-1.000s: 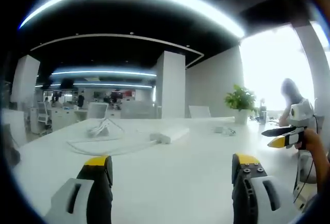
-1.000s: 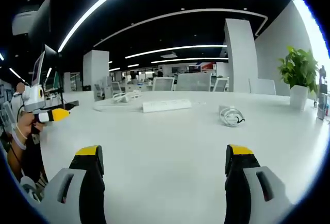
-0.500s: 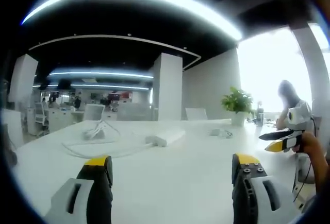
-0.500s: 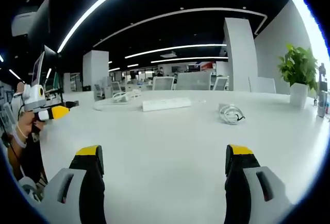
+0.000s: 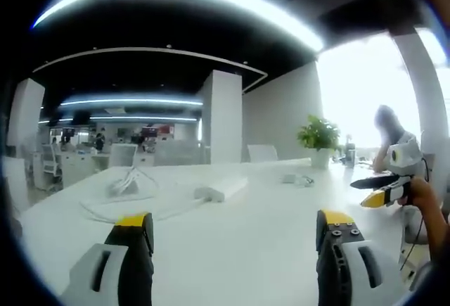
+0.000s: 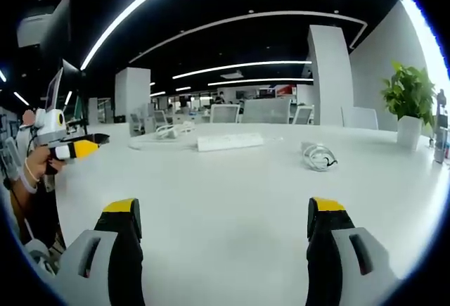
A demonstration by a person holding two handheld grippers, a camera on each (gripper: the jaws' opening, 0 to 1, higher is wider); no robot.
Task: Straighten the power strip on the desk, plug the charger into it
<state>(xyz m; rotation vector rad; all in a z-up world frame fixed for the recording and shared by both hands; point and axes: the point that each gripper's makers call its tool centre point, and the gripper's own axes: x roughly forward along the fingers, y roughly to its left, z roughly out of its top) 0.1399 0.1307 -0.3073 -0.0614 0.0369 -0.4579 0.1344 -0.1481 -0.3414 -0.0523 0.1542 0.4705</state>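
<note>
A white power strip (image 5: 223, 187) (image 6: 230, 141) lies slantwise far out on the white desk (image 5: 239, 243), its white cord (image 5: 140, 207) looping off to the left. The charger with its coiled cable (image 6: 318, 156) (image 5: 297, 178) rests to the right of the strip. My left gripper (image 5: 235, 230) hovers open over the near desk, nothing between its jaws; it also appears at the left of the right gripper view (image 6: 81, 147), held by a hand. My right gripper (image 6: 223, 216) is open and empty too, and shows at the right of the left gripper view (image 5: 376, 188).
A potted green plant (image 6: 408, 102) (image 5: 318, 141) stands at the desk's far right. A white stand-like object (image 5: 126, 181) (image 6: 167, 131) sits near the cord's far end. A person sits beyond the desk at the right (image 5: 389, 137). Office chairs and pillars lie behind.
Both views shifted slightly as the hands moved; the left gripper view panned a little so the strip and plant slid left. Nothing on the desk moved and both grippers stayed open.
</note>
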